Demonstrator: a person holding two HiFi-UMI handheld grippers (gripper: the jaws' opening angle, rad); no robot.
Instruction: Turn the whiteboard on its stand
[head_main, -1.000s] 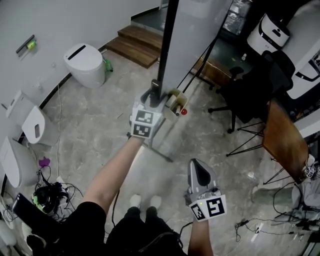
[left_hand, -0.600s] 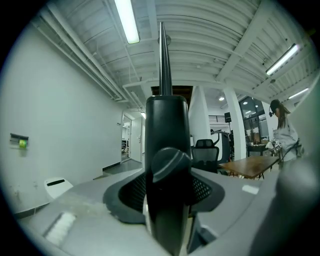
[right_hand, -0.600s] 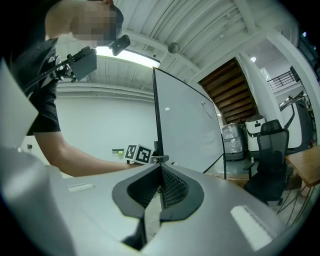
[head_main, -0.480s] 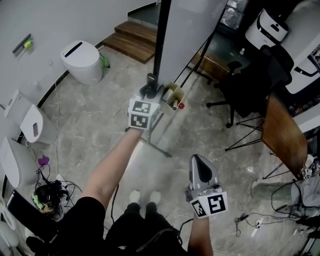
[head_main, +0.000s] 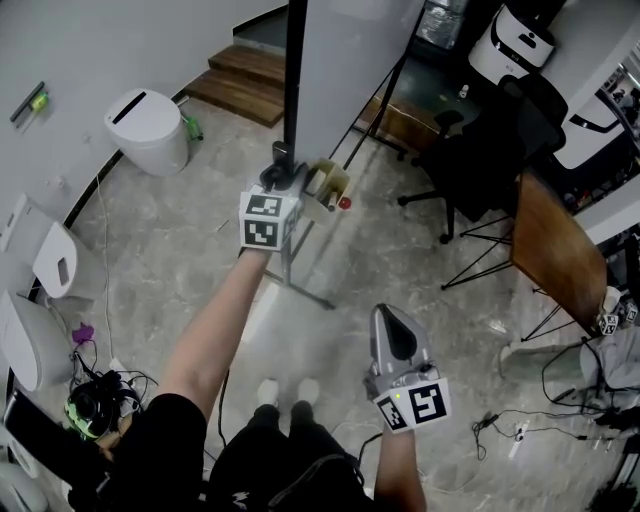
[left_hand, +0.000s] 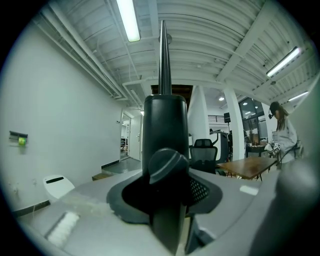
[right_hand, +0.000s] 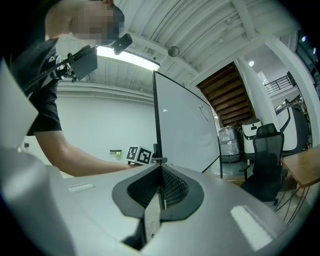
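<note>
The whiteboard (head_main: 350, 60) stands upright on its stand, its black edge post (head_main: 294, 70) nearest me. My left gripper (head_main: 280, 178) reaches level to that post, just above the marker tray (head_main: 328, 185). In the left gripper view the black post (left_hand: 165, 125) and its knob (left_hand: 167, 165) fill the gap of my left gripper (left_hand: 167, 200); the jaws have just been closing and hold the post. My right gripper (head_main: 387, 318) hangs lower and nearer my body, shut and empty. The right gripper view shows that gripper (right_hand: 159, 190) pointing at the whiteboard (right_hand: 185, 130).
A white toilet-like unit (head_main: 148, 128) and wooden steps (head_main: 240, 85) lie to the left. A black office chair (head_main: 480, 170) and a wooden table (head_main: 560, 265) stand at the right. The stand's leg (head_main: 295, 285) runs toward my feet. Cables (head_main: 95, 400) lie at lower left.
The left gripper has stayed at the black post while the head view swung a little. The right gripper has edged slightly forward, still shut.
</note>
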